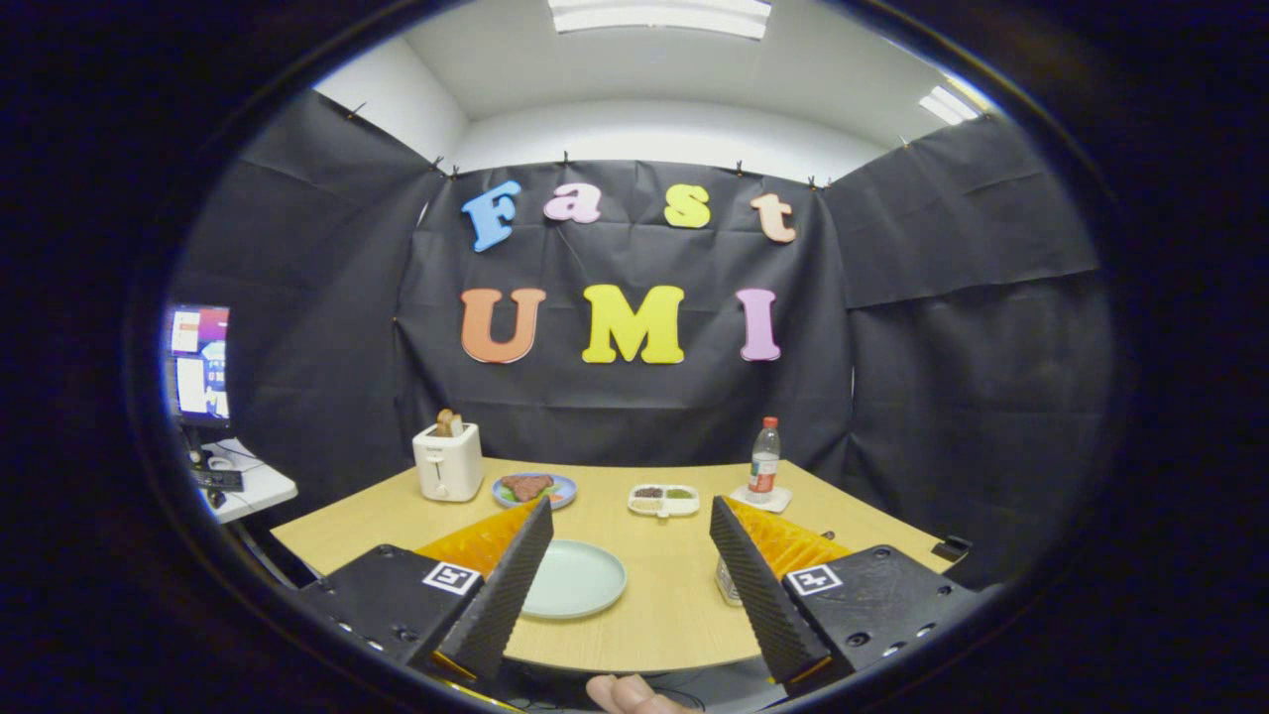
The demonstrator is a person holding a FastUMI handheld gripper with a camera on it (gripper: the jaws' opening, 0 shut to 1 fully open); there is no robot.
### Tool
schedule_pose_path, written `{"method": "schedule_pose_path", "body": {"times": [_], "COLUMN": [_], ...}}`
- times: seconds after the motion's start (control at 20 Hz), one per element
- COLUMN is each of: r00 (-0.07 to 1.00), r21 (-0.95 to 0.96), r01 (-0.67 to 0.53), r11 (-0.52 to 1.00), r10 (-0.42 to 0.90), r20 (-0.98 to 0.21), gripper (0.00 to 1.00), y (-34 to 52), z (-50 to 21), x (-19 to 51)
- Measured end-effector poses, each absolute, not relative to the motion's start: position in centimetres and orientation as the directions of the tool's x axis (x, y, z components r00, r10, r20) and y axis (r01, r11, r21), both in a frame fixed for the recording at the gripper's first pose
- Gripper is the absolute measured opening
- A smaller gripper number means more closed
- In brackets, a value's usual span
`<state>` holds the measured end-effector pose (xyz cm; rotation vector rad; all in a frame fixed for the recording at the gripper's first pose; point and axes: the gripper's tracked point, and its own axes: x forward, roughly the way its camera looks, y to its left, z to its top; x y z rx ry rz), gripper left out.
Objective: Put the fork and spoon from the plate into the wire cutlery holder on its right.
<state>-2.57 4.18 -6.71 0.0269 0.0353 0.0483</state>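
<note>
So the gripper [631, 555] is hanging above the near edge of the wooden table [674, 605] with its fingers spread wide apart and nothing between them. Just ahead, next to the left finger [506, 585], sits the pale green plate [575, 578], and it looks bare from here; can't make out a fork or spoon on it. Tucked behind the right finger [758, 585] there's a bit of a light container [727, 583], mostly hidden, so I can't tell if that's the wire cutlery holder.

Further back: a white toaster [448, 461] with bread sticking out, a blue plate [535, 490] with what looks like meat on it, a small divided white dish [663, 500] and a plastic bottle [763, 458] with a red label on a coaster. The label's too small to read. A lit monitor [199, 362] stands on a side desk off to the left. Part of a hand [630, 694] peeks in under the fingers.
</note>
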Motion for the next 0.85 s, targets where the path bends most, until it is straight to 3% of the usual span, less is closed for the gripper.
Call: {"method": "schedule_pose_path", "body": {"times": [0.15, 0.45, 0.85], "r00": [0.999, 1.0, 0.999], "r21": [0.013, 0.014, 0.043], "r01": [-0.039, -0.029, -0.038], "r11": [0.999, 0.999, 0.998], "r10": [0.039, 0.029, 0.04], "r20": [0.017, 0.0, -0.037], "gripper": [0.96, 0.95, 0.95], "y": [3.4, 1.5, 0.5], "z": [-4.5, 0.0, -0.1], "x": [-4.5, -6.1, -5.9]}}
